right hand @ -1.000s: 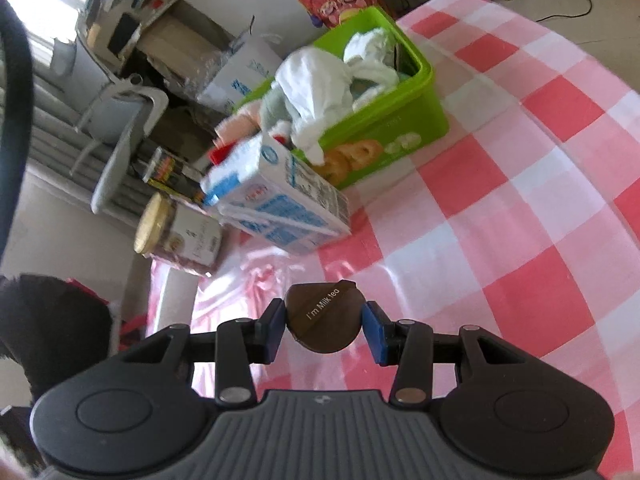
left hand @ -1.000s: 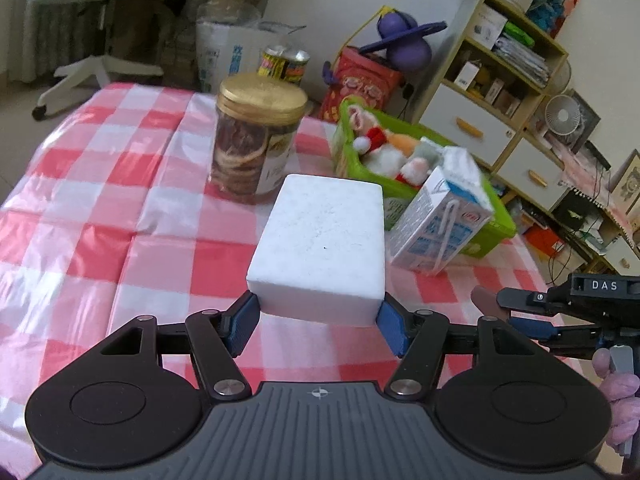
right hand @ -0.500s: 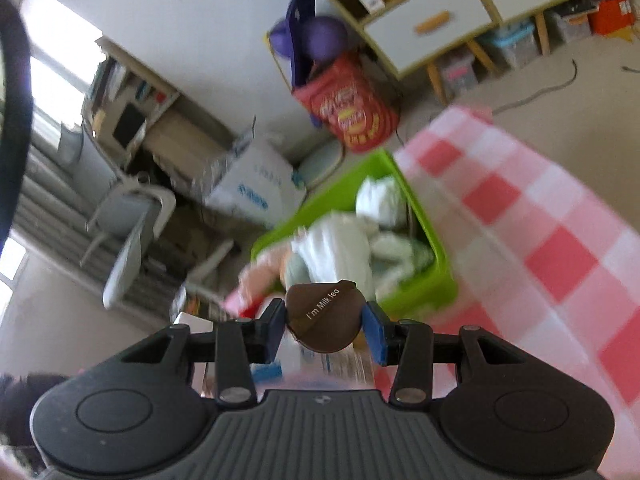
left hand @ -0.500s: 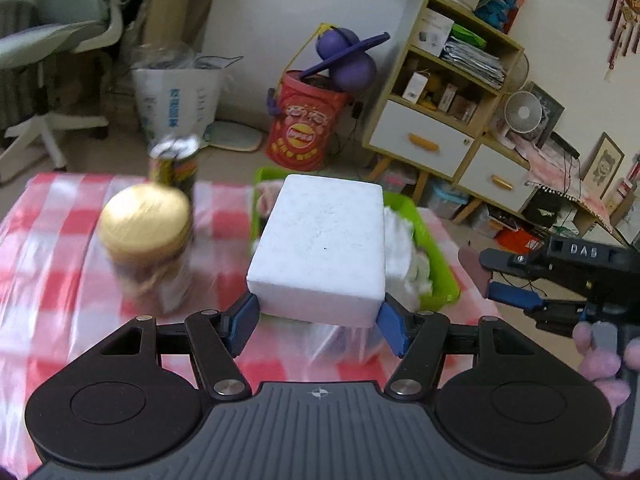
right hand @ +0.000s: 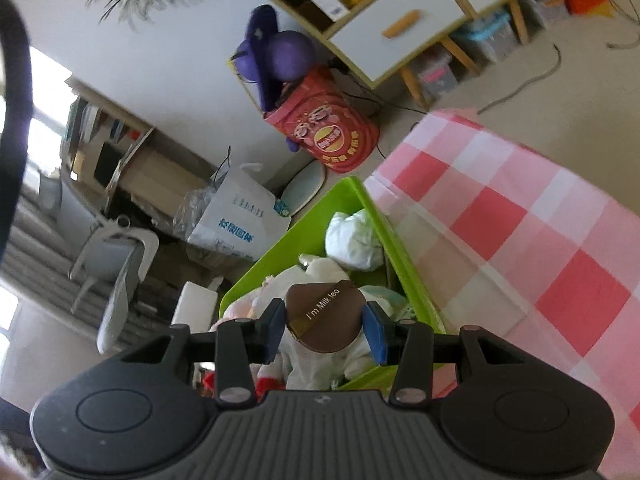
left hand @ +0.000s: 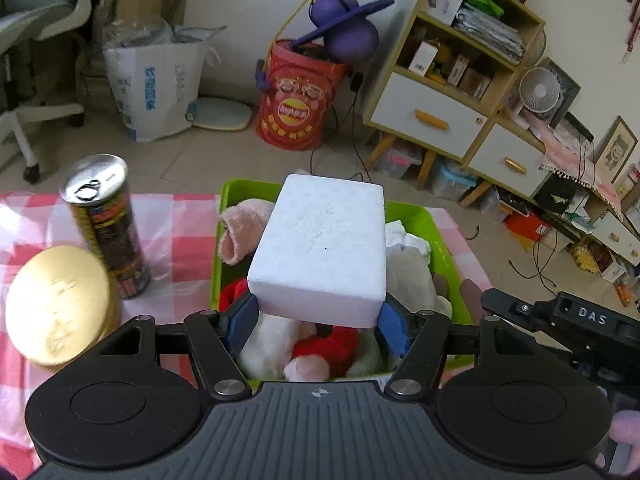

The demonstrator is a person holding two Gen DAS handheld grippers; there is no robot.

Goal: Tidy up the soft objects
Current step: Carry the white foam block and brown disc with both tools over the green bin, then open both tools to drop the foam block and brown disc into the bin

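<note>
My left gripper (left hand: pixel 318 322) is shut on a white foam block (left hand: pixel 324 248) and holds it above the green bin (left hand: pixel 440 240), which is full of plush toys and cloths. My right gripper (right hand: pixel 326 328) is shut on a round brown "I'm Milk tea" soft toy (right hand: pixel 324 320) and holds it over the same green bin (right hand: pixel 304 232). The white block also shows at the bin's left in the right wrist view (right hand: pixel 196 304). The right gripper body shows at the right edge of the left wrist view (left hand: pixel 560 320).
A gold-lidded jar (left hand: pixel 56 304) and a tall dark can (left hand: pixel 104 224) stand left of the bin on the red-checked tablecloth (right hand: pixel 520 240). Beyond the table edge are a red bucket (left hand: pixel 296 108), a shelf unit (left hand: pixel 460 60) and an office chair (left hand: pixel 32 40).
Both grippers rose and moved forward over the green bin with their objects still held. The milk carton has dropped out of view. The jar now sits lower left.
</note>
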